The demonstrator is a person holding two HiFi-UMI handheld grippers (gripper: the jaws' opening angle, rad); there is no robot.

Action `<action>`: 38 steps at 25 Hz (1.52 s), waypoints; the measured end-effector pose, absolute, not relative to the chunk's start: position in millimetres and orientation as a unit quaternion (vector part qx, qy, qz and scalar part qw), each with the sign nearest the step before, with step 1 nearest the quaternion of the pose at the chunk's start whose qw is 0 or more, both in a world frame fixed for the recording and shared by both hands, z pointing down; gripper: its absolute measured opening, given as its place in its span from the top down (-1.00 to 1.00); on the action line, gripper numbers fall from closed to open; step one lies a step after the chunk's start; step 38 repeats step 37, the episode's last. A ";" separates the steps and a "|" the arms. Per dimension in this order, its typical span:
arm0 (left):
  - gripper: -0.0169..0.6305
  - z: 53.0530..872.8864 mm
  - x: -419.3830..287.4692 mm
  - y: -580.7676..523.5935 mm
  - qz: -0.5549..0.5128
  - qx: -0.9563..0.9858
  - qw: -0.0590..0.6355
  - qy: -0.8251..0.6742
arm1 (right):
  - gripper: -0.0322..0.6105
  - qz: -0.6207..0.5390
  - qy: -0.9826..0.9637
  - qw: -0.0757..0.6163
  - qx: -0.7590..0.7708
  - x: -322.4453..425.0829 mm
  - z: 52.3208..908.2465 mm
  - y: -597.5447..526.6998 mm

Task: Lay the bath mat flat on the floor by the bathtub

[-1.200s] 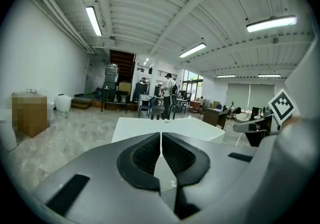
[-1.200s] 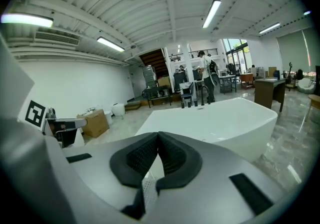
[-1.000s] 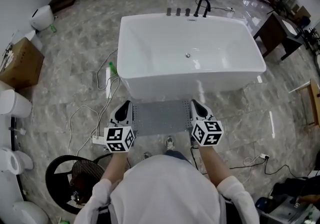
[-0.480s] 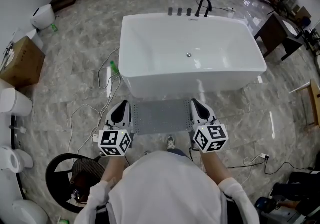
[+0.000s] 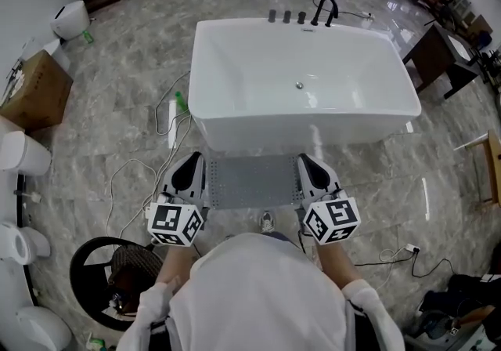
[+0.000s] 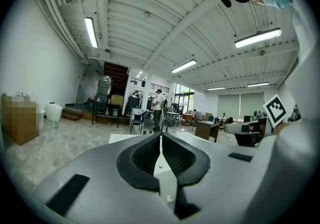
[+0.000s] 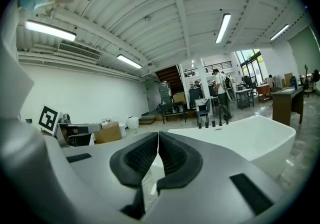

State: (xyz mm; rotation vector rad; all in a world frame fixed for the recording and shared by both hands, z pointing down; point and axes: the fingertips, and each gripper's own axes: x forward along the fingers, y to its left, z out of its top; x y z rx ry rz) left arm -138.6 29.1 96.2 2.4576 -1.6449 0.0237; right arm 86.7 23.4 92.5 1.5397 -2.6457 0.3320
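Bath mat (image 5: 254, 182) held stretched, at 3 o'clock of left gripper (image 5: 191, 168), 9 o'clock of right gripper (image 5: 310, 168). Mat edges pinched tight in both. Bathtub (image 5: 305, 118) at 12.

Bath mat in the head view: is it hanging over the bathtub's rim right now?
No, the bath mat stretches between the left gripper and right gripper, in front of the bathtub.

Clad in a white long-sleeved top (image 5: 258, 294). Fitted with grey-shelled left claw (image 5: 190, 160) and right claw (image 5: 307, 161), black ribbed pads (image 6: 145, 155). Tagged with black-and-white marker cubes (image 5: 175, 222).
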 end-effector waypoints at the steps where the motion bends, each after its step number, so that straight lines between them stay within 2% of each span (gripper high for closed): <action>1: 0.82 94.4 -138.7 28.2 0.005 0.828 0.090 -0.554 | 0.80 0.104 -0.861 0.031 0.497 85.3 91.5 22.1; 38: 0.82 97.7 -145.2 20.9 0.005 0.814 0.097 -0.572 | 0.81 0.092 -0.863 0.046 0.494 82.0 94.2 4.5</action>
